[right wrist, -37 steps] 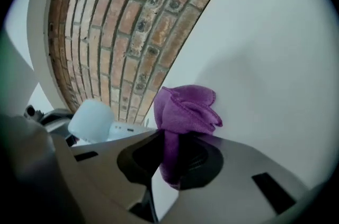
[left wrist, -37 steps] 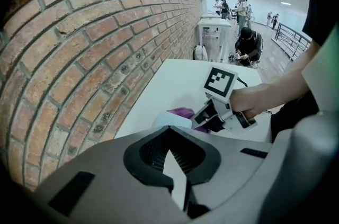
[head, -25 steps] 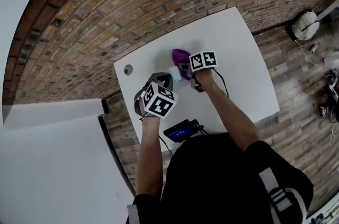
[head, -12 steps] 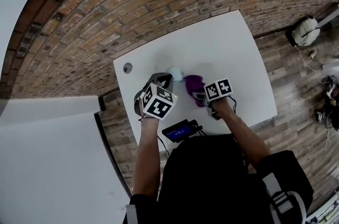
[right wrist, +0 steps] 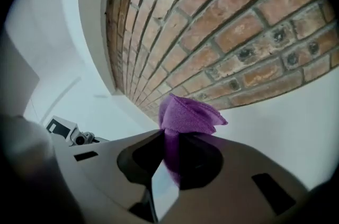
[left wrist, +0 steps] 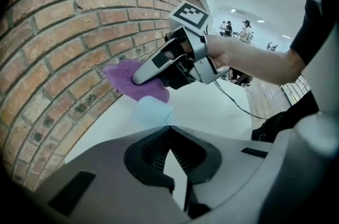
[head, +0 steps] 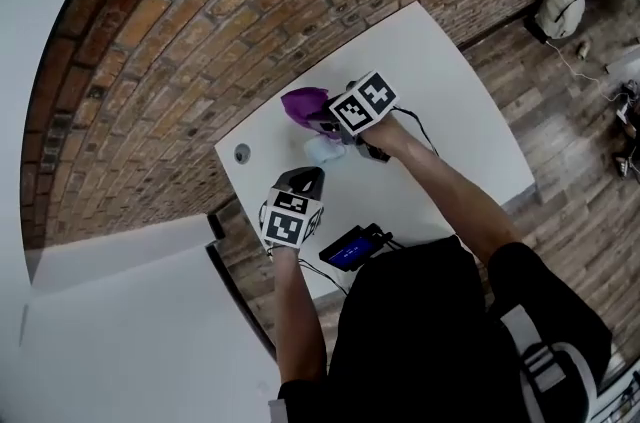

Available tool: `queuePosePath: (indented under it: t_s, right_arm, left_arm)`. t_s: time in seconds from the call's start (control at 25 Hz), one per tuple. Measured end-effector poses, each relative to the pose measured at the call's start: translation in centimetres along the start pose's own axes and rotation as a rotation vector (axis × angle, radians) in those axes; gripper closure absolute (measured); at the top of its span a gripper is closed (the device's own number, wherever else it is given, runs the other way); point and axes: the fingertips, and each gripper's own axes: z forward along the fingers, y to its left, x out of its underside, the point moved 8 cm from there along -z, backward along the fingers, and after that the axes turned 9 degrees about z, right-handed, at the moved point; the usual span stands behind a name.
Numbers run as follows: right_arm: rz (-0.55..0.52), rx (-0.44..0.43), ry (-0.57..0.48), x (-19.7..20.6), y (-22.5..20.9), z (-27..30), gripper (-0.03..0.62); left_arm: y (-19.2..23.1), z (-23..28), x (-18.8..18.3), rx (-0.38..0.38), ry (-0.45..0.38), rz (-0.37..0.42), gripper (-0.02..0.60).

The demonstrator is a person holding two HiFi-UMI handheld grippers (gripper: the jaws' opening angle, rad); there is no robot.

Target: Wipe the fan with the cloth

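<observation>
two grippers are over the white table [head: 440,111], and i'll take them from my left. the left gripper [head: 308,175] points steeply down at the tabletop, its jaws closed flat together with nothing between them.

just past its tips, toward the brick wall [head: 200,31], sits the fan [head: 322,149], a small pale blue thing resting on the table. in the left gripper view it is a soft blur right ahead of the jaws. i cannot tell whether the tips touch it, nor which way its long axis runs; it reads as a rounded lump.

beyond the fan is the purple cloth [head: 302,101], bunched up with its loose end flaring toward the wall. further right is the right gripper [head: 322,114], reaching in from my right and clamped hard on the cloth's pinched middle.

what the next move turns on, as i judge it: the fan lies below the cloth and on my side of it, between the two grippers. the wipe means bringing the right gripper down and back toward me until the cloth lands on the fan. the left gripper is the nearer one for steadying it, coming in from the opposite side. the fan looks light, so an unbraced wipe could shove it along the table.
</observation>
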Motion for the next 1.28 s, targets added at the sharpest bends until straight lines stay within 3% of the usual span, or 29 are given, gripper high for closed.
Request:
queuePosePath:
  t_s: [0.16,0.48,0.6,0.72,0.88,0.96,1.04,1.28]
  right_arm:
    - [0.029,0.004,0.068,1.7,0.0,0.4,0.533]
    - [0.262,-0.001,-0.074,7.5,1.0,-2.1,0.533]
    - [0.407,0.045,-0.162,10.0,-0.9,-3.7,0.533]
    - [0.5,0.058,-0.257,10.0,-2.1,-5.5,0.533]
    - [0.416,-0.108,-0.284,6.4,1.6,-4.9,0.533]
    - [0.37,-0.158,-0.247,5.6,3.1,-3.5,0.533]
    - [0.363,-0.148,-0.21,6.2,3.2,-2.2,0.533]
    - [0.569,-0.084,-0.255,10.0,-1.8,-1.1,0.533]
  left_arm:
    - [0.7,0.8,0.6,-0.03,0.003,-0.034,0.581]
    - [3.9,0.4,2.2,-0.078,0.081,-0.023,0.581]
    - [4.7,-0.9,1.7,-0.119,0.05,-0.044,0.581]
    - [4.2,-1.9,-0.6,-0.158,0.035,0.039,0.581]
    - [2.9,-0.4,-2.3,-0.139,0.09,0.191,0.581]
    - [2.5,-0.2,-2.3,-0.149,0.111,0.206,0.581]
    - [2.4,-0.3,-2.2,-0.156,0.121,0.213,0.581]
    - [2.4,-0.1,-2.4,-0.157,0.113,0.216,0.581]
